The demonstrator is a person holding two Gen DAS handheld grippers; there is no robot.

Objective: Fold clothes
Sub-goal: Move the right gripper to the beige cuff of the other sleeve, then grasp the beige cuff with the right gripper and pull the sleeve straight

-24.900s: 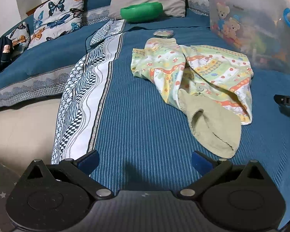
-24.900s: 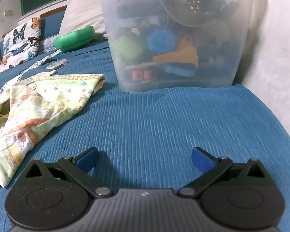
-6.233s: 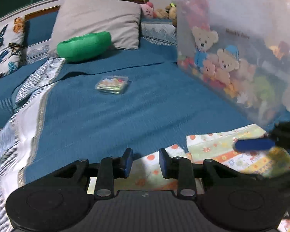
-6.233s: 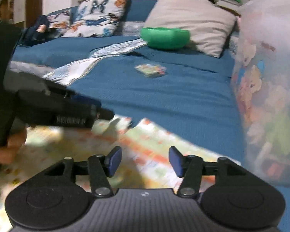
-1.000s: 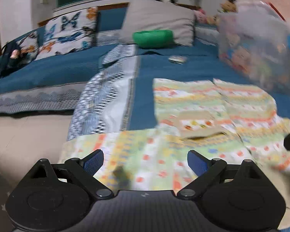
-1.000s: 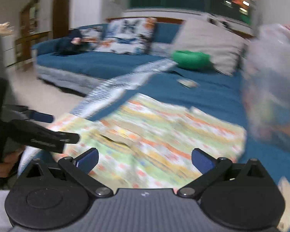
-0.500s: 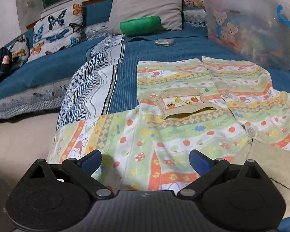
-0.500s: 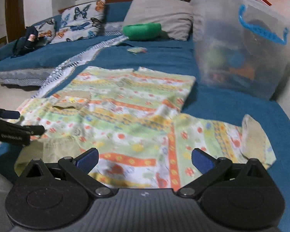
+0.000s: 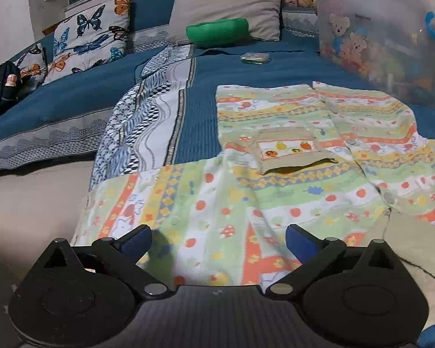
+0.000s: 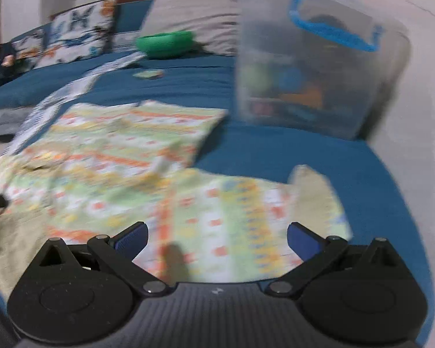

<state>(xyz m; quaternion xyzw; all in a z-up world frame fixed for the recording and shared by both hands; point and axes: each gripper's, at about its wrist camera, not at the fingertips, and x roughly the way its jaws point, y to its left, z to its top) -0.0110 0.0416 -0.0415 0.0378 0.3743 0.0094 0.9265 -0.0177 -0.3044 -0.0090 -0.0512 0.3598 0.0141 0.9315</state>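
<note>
Pastel-printed shirt (image 9: 290, 179) lies spread flat; left claw (image 9: 219, 236) and right claw (image 10: 217, 236) gape.

A pale green, yellow and orange banded cotton shirt (image 9: 290, 179) dotted with red fruit, its pocket (image 9: 287, 152) beige, lies on a ribbed dark blue bed cover (image 9: 200, 110) beside white butterfly-print pillows (image 9: 90, 40).

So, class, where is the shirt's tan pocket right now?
In the left wrist view, the pocket sits centre-right on the spread shirt, ahead of the open left gripper.
</note>
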